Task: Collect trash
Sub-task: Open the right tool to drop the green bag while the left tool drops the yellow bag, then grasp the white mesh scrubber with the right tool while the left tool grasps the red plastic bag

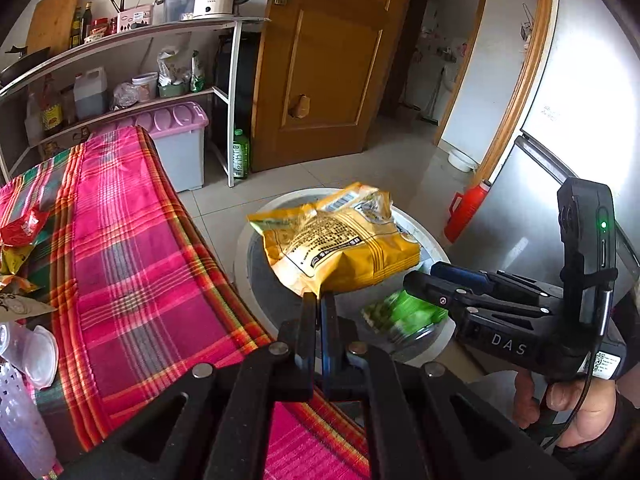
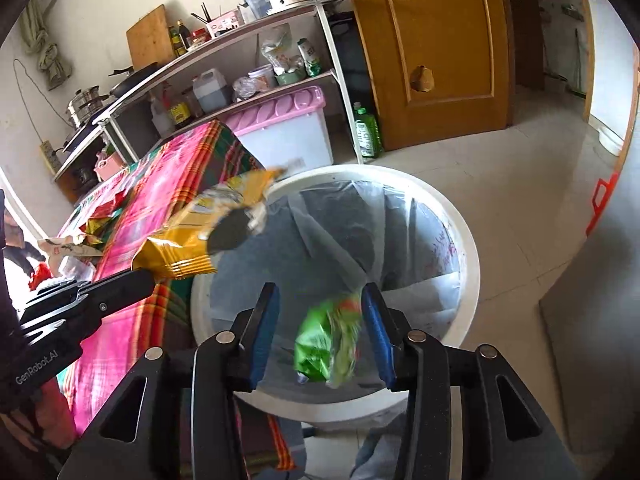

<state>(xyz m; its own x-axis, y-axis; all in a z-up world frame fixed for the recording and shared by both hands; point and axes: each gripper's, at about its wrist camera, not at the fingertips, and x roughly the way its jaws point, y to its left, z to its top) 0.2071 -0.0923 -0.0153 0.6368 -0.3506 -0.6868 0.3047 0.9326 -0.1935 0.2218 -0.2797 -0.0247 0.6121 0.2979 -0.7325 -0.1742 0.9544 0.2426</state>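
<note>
left claw [image 1: 319, 300] clamped on crinkled yellow snack bag [image 1: 340, 240] over white round lined bin [image 2: 472, 280] | right claw [image 2: 320, 320] apart, blurred green wrapper [image 2: 326, 344] between fingers | risk: yellow bag's bulk overhangs rim, could catch and spill

Bin [image 2: 468, 280] mouth open — table [image 2: 120, 320] just beside

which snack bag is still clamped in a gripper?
The yellow bag, pinched by the left gripper over the bin. The green bag sits loose between the open right gripper.

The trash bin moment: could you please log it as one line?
left gripper: shut on yellow bag | right gripper: open | green wrapper: blurred, above bin
</note>
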